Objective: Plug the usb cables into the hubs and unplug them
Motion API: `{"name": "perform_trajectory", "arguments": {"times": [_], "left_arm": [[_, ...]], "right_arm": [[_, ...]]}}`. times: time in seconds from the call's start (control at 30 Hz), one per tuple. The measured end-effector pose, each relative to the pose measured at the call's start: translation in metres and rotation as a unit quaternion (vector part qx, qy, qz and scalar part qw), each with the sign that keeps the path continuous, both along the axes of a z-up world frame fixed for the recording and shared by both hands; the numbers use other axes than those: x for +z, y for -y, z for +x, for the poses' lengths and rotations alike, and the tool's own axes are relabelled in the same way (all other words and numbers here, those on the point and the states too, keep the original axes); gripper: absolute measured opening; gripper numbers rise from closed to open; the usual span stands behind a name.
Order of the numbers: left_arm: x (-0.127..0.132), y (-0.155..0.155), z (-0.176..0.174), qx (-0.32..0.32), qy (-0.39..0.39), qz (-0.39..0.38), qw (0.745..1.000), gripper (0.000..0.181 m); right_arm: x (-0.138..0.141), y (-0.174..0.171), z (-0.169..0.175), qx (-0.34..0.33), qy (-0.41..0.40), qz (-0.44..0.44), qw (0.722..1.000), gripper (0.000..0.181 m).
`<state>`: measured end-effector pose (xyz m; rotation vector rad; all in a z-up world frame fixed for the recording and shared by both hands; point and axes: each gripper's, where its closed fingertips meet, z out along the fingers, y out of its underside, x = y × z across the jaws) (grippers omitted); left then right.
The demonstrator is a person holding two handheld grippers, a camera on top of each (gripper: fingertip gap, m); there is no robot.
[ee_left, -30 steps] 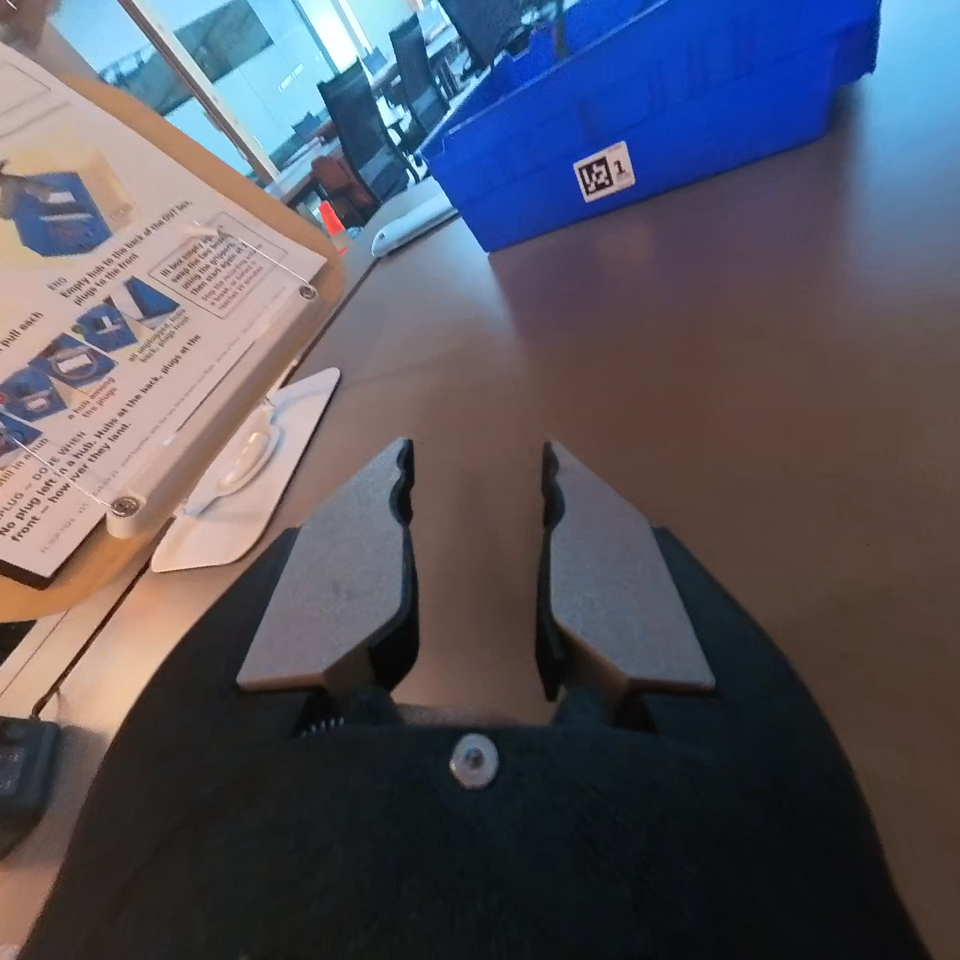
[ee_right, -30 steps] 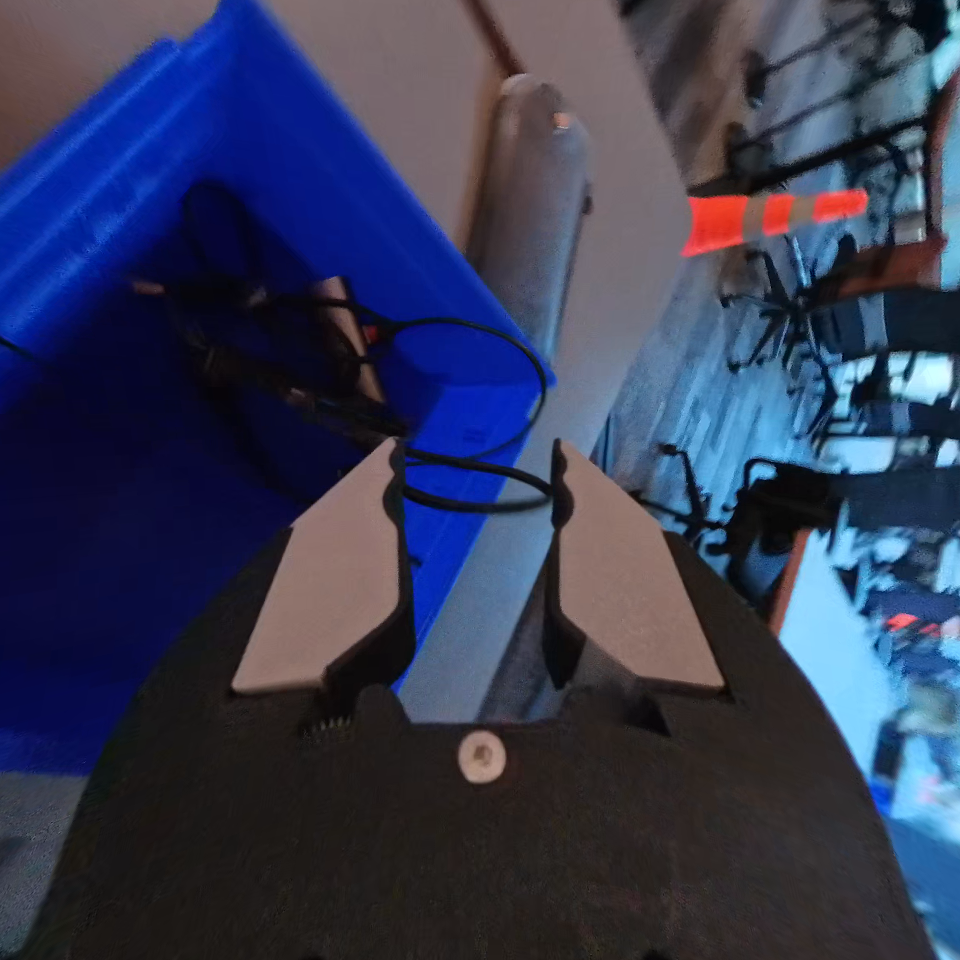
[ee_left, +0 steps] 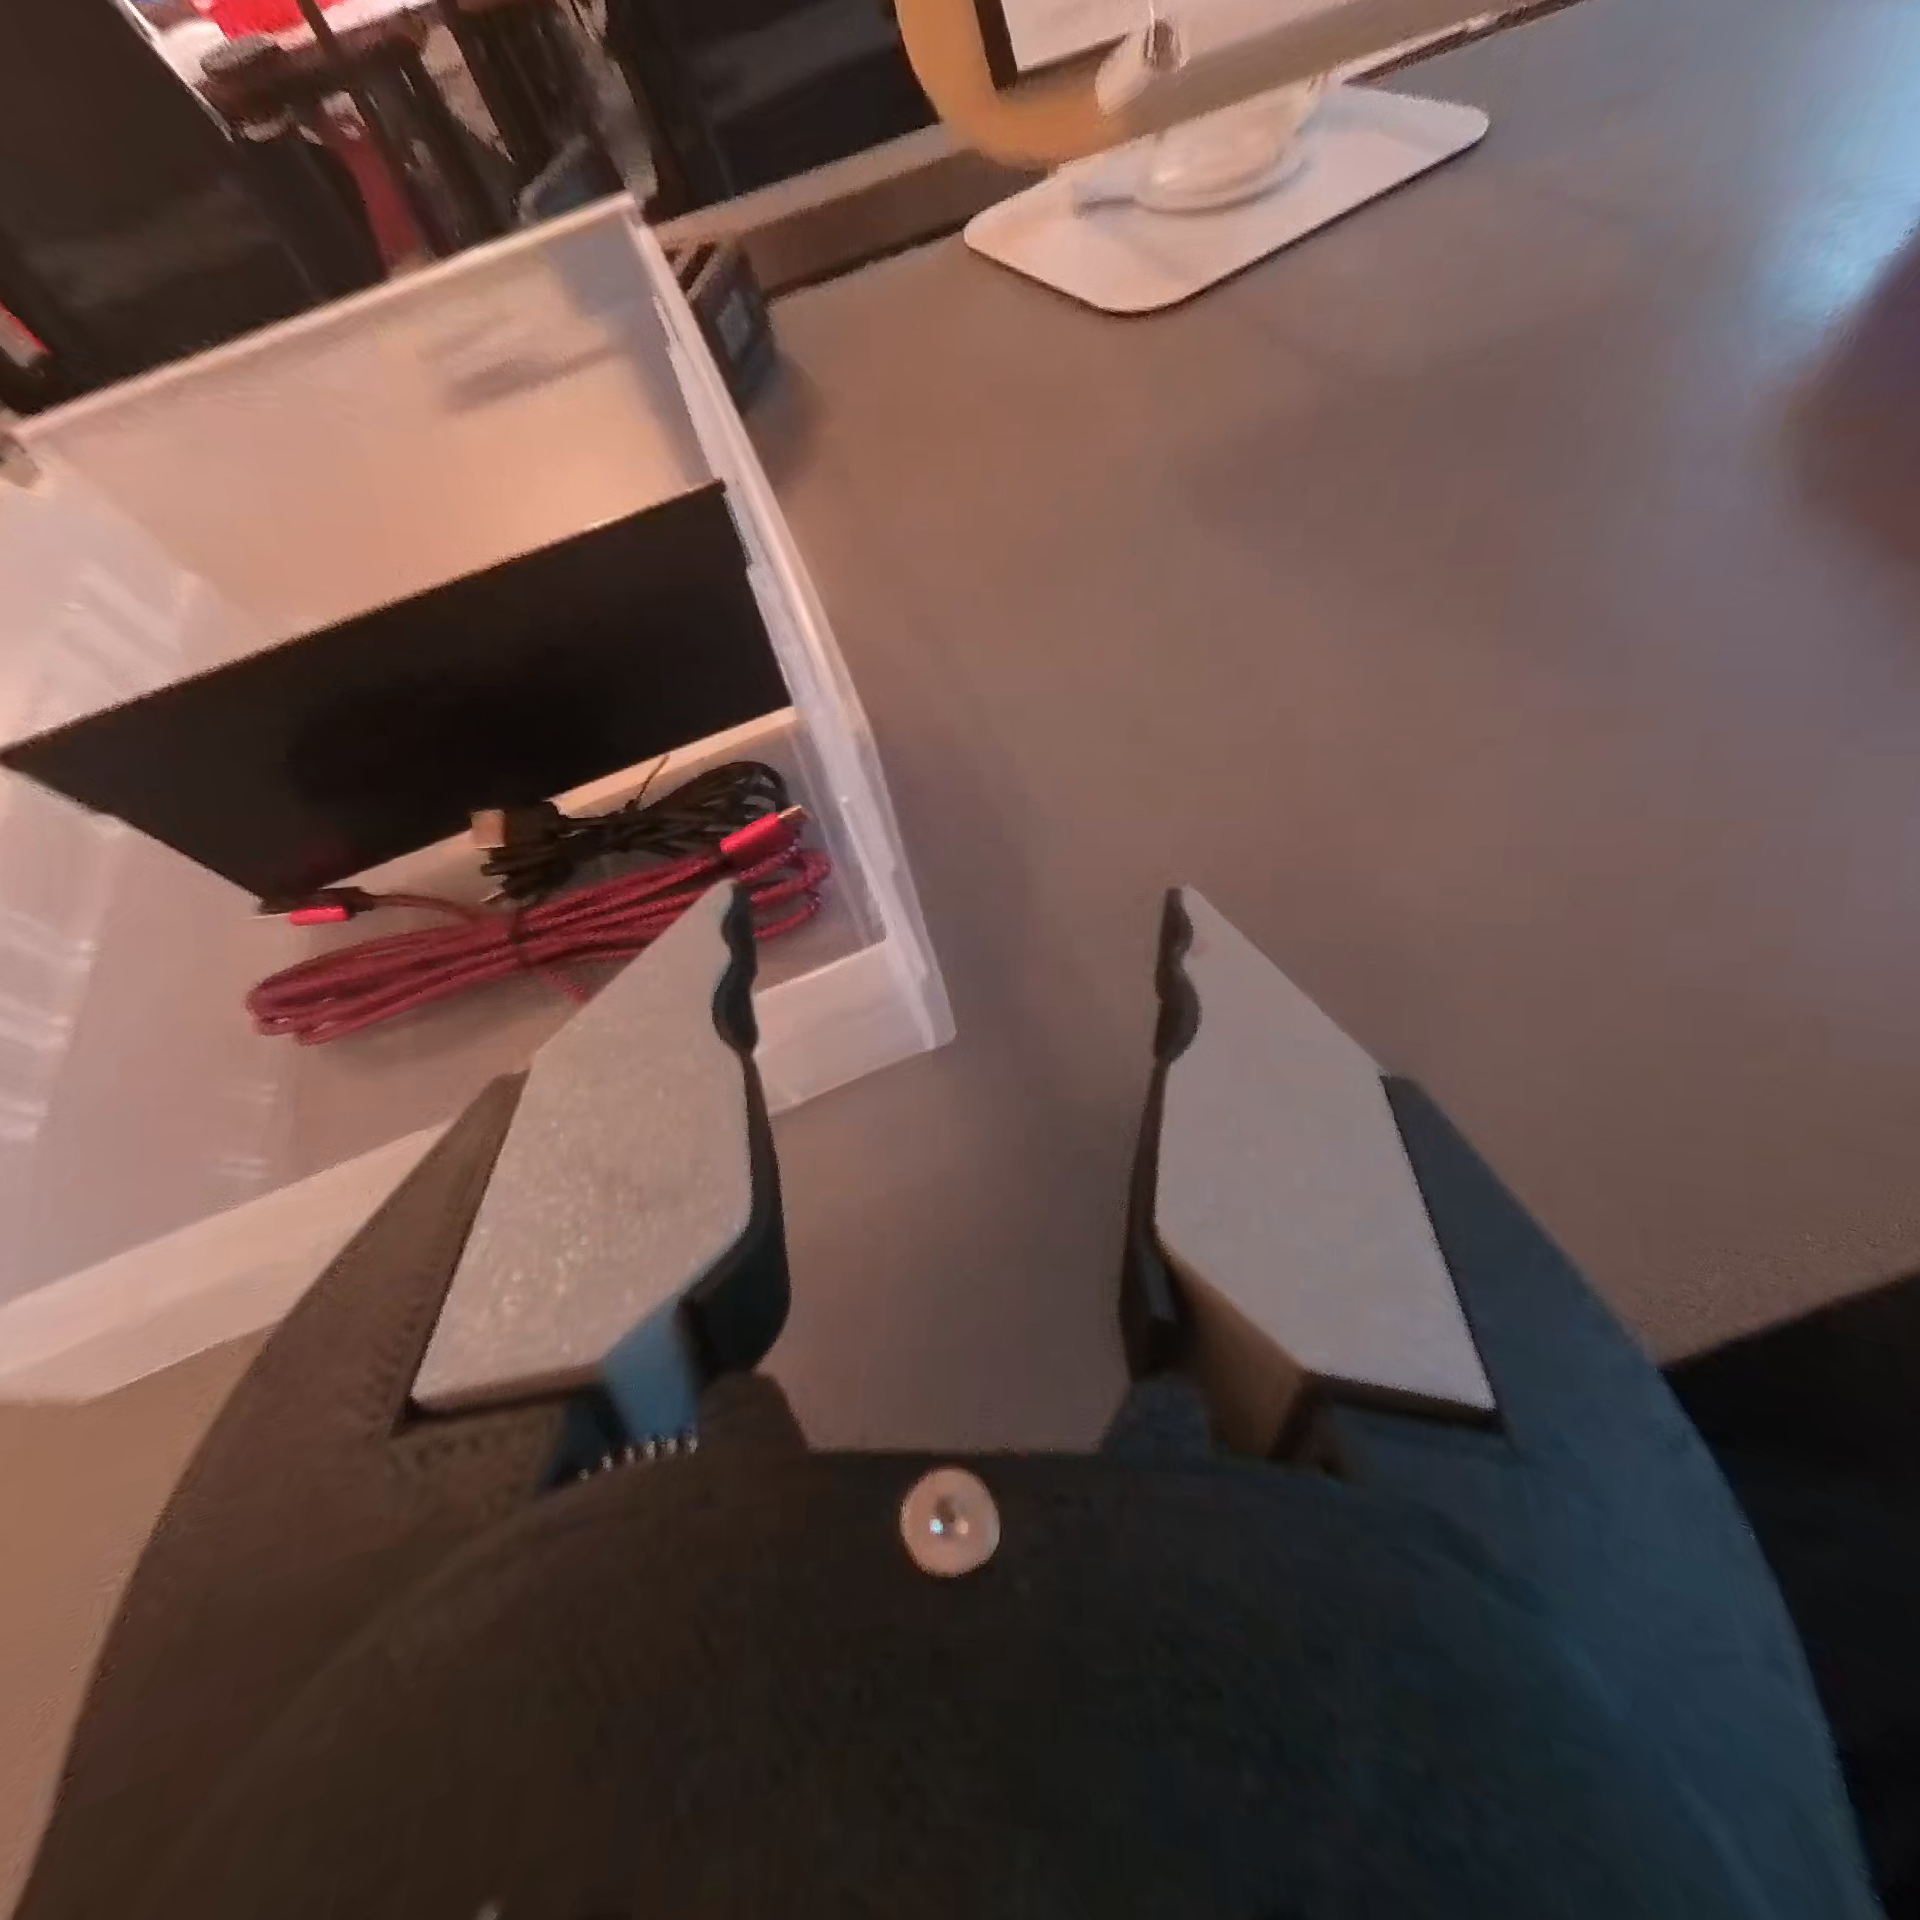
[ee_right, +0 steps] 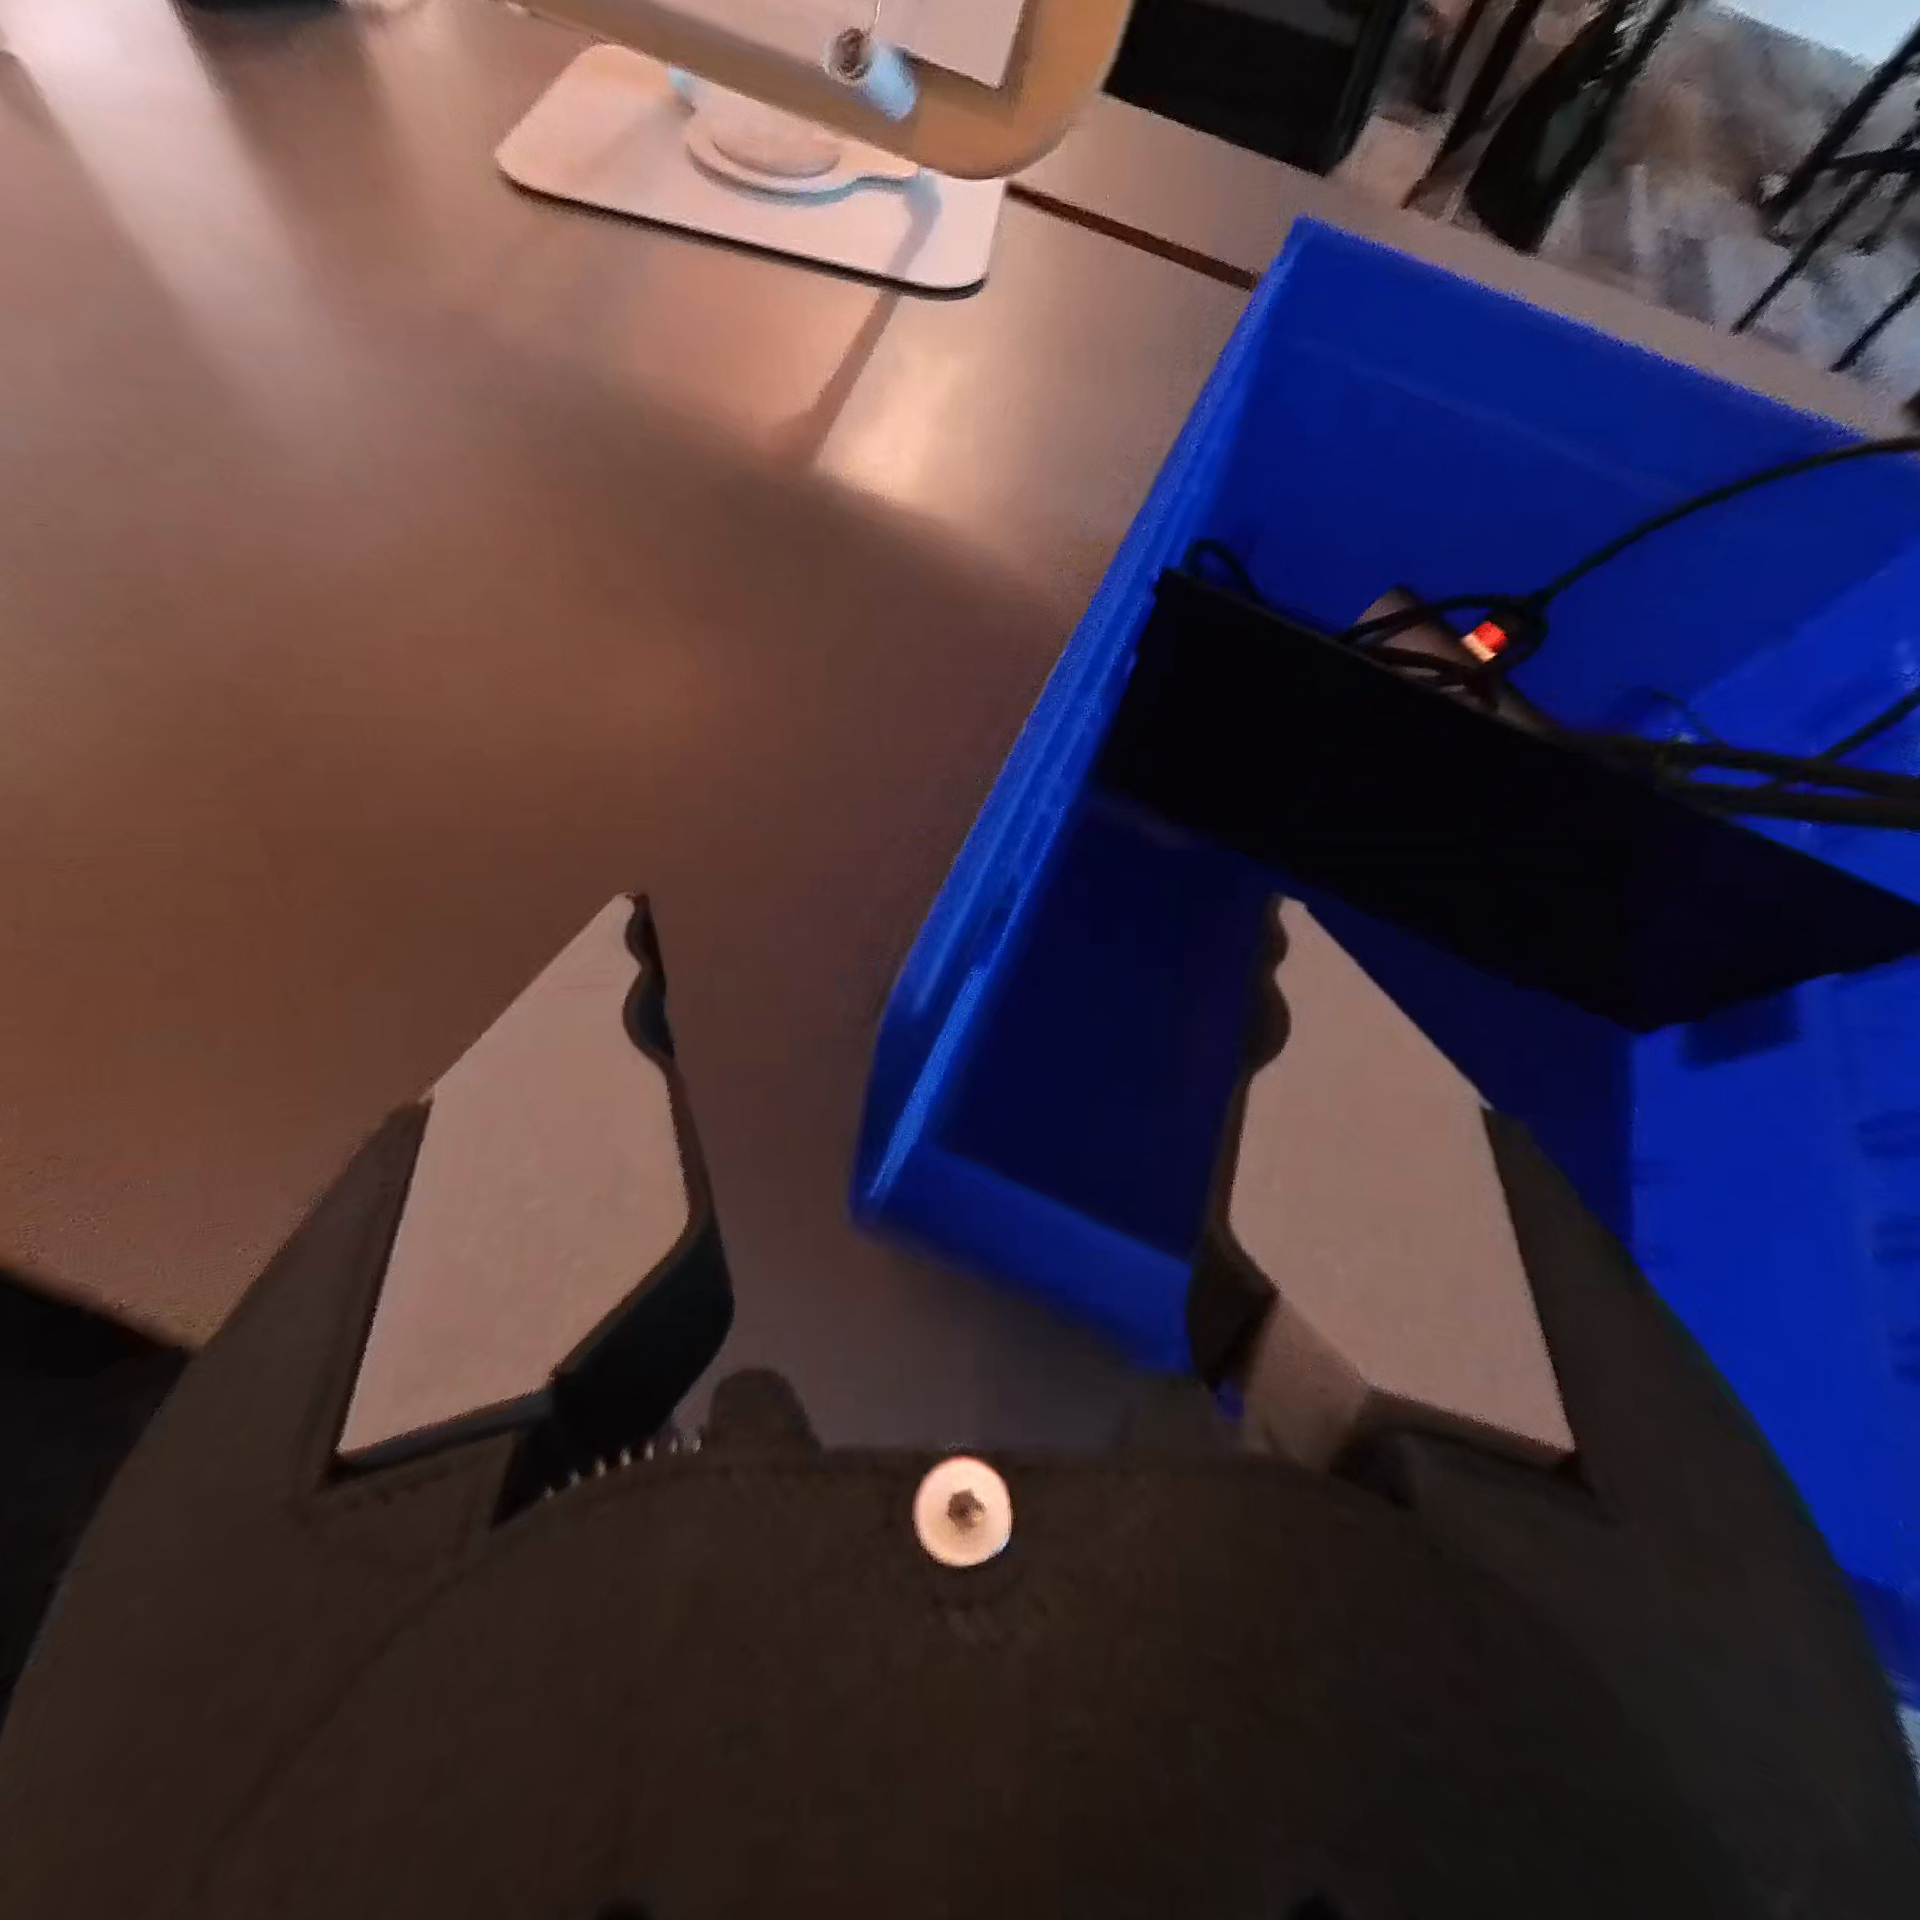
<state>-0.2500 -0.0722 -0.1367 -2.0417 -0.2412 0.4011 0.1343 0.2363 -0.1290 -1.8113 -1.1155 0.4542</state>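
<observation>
In the left wrist view a clear white bin (ee_left: 821,665) stands on the left with a black divider (ee_left: 416,727). In front of the divider lie a coiled red braided cable (ee_left: 499,956) and a bundle of black cables (ee_left: 644,821). My left gripper (ee_left: 951,914) is open and empty above the table, just right of the bin's near corner. In the right wrist view a blue bin (ee_right: 1049,831) with a black divider (ee_right: 1455,810) holds black cables (ee_right: 1704,769) and a red-tipped plug (ee_right: 1488,638) behind the divider. My right gripper (ee_right: 956,914) is wide open and empty over the bin's near left corner.
A board on a white stand with a flat base (ee_left: 1226,197) stands at the far side of the brown table (ee_left: 1351,675); it also shows in the right wrist view (ee_right: 748,197). A small dark device (ee_left: 738,322) lies behind the white bin. Chairs stand beyond the table. To the small dark device (ee_left: 738,322): left tips about 35 centimeters, right tips about 60 centimeters.
Both grippers have swung to new views and opened wider. The left now faces the white bin instead of the board. The right has pulled back from the blue bin's cables.
</observation>
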Motion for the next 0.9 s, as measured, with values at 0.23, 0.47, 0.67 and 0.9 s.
{"name": "perform_trajectory", "arguments": {"times": [0.23, 0.47, 0.67, 0.9], "left_arm": [[-0.009, -0.031, -0.043, 0.054, -0.128, -0.051, 0.989, 0.019], [-0.005, 0.004, -0.084, 0.063, -0.044, -0.006, 0.997, 0.003], [0.048, 0.034, -0.097, 0.077, -0.041, 0.060, 0.994, 0.006], [0.076, 0.055, -0.095, 0.075, -0.055, 0.087, 0.992, 0.005]], "right_arm": [[-0.019, -0.016, -0.027, -0.036, 0.025, -0.004, 0.999, 0.036], [-0.019, 0.021, -0.066, -0.030, 0.045, -0.004, 0.999, 0.037], [-0.015, 0.097, -0.156, 0.041, -0.023, -0.074, 0.996, 0.060], [-0.018, 0.205, -0.284, 0.145, -0.009, -0.049, 0.988, 0.070]]}}
